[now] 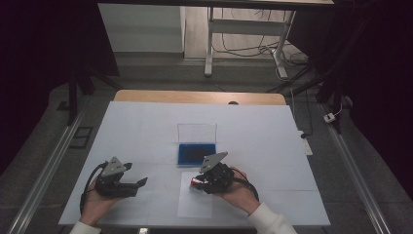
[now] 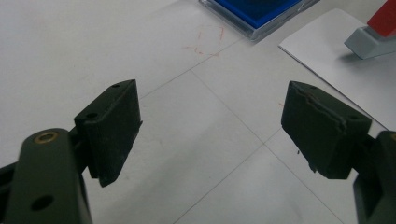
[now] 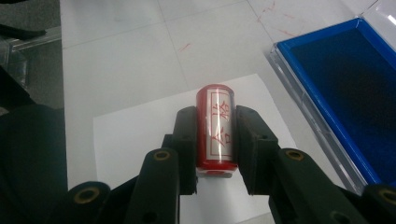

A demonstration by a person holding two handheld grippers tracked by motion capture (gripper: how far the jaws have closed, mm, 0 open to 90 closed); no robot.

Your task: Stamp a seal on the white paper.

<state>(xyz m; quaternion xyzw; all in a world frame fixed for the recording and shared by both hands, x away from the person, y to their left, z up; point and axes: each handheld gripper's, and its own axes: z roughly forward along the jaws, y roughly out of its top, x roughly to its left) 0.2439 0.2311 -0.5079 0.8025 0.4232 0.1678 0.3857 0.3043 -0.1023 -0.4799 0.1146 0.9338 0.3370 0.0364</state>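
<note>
White covering lies over the table [image 1: 146, 126], with a dark room and a bare desk frame beyond it. We work at the near edge, where a sheet of paper [image 1: 195, 204] lies just in front of the open ink pad [image 1: 197, 153], its blue cushion showing and its clear lid standing up behind.

Our right gripper [image 1: 199, 184] is clamped on the red stamp [image 3: 215, 130]; in the right gripper view the two black jaws press its sides, and the label with red characters faces the camera. In the left gripper view the stamp's grey base [image 2: 369, 42] appears to rest on the paper or hang just above it; we cannot tell which. The ink pad [image 3: 345, 107] sits just to the side of the sheet.

Our left gripper [image 1: 139, 184] rests to the left, well apart from the paper, jaws spread wide with nothing between them.

We judge the step in hand to be the stamping itself: the stamp is over the paper, base down. The next move calls for a straight, even press without sliding, then a clean lift so the mark does not smear. The free gripper could steady the sheet, since thin paper may cling to an inked face and rise with it.
</note>
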